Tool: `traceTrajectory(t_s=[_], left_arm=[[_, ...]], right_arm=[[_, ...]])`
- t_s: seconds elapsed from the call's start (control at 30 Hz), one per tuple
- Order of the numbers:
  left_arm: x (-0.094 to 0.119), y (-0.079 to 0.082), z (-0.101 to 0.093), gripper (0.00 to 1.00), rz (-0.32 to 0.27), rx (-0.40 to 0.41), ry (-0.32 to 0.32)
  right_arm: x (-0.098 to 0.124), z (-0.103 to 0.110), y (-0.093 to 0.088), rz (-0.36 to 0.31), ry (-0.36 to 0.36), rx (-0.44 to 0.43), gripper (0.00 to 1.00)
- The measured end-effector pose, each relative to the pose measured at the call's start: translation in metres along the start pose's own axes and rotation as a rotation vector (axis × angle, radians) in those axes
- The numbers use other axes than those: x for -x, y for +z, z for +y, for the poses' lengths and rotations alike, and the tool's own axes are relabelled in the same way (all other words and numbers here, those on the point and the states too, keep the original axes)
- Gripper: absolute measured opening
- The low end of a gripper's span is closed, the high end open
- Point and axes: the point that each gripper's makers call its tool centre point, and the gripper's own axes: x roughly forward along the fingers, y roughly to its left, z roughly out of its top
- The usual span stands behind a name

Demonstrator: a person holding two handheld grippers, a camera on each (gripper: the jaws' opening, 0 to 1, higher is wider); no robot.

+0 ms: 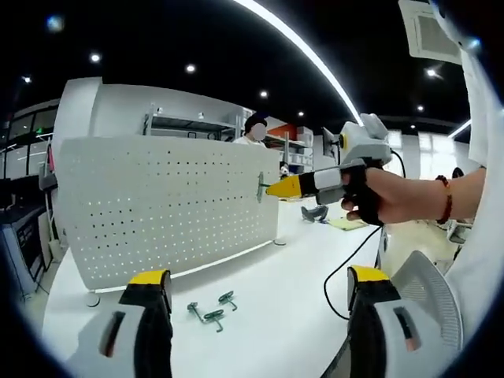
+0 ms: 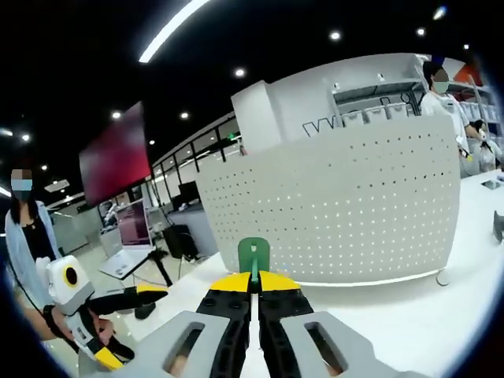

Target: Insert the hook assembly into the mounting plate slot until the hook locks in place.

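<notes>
Hook assembly (image 2: 253,257) pinched between the right gripper (image 2: 253,293) jaws, green plate end sticking up just past the yellow tips, aimed at the pegboard mounting plate (image 2: 339,209) but not in a slot yet, as far as can be told. Not locked, so main step still to do: line up with a hole row, push in, seat until it catches. Right jaws pressed nearly together on the hook, only a thin gap showing.

Left gripper (image 1: 260,287) jaws spread wide, holding nothing, hovering over the near edge of the tabletop (image 1: 283,276). Just beyond them, a couple of spare hooks (image 1: 211,309) lying loose on the white surface, untouched. Farther out, from the left gripper view, right gripper with hook right up near the board's right edge; touching or just short, can't tell. Board standing upright toward the tabletop's far side.
</notes>
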Motion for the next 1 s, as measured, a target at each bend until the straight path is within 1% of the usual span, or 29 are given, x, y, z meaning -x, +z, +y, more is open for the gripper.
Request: traceTrajectory(t_s=[0.13,0.3,0.47,0.57,0.87,1.0], left_arm=[[0.002,0.002,0.003,1.0,-0.017,0.016,0.003],[0.002,0.003,0.003,1.0,-0.018,0.005,-0.002],[0.001,0.002,0.005,1.0,-0.021,0.014,0.0],[0.0,0.002,0.006,1.0,-0.028,0.02,0.001],[0.0,0.005,0.003,1.0,-0.034,0.012,-0.006],[0.001,0.004,0.002,1.0,-0.032,0.015,-0.005]], right_arm=[[-0.005,-0.008,0.009,-0.012,-0.03,0.017,0.0],[-0.012,-0.016,0.019,-0.024,-0.065,0.052,0.0],[-0.019,-0.021,0.027,-0.026,-0.082,0.069,0.0],[-0.025,-0.023,0.033,-0.025,-0.097,0.096,0.0],[-0.04,-0.032,0.047,-0.034,-0.112,0.117,0.0],[-0.044,-0.039,0.055,-0.047,-0.135,0.118,0.0]])
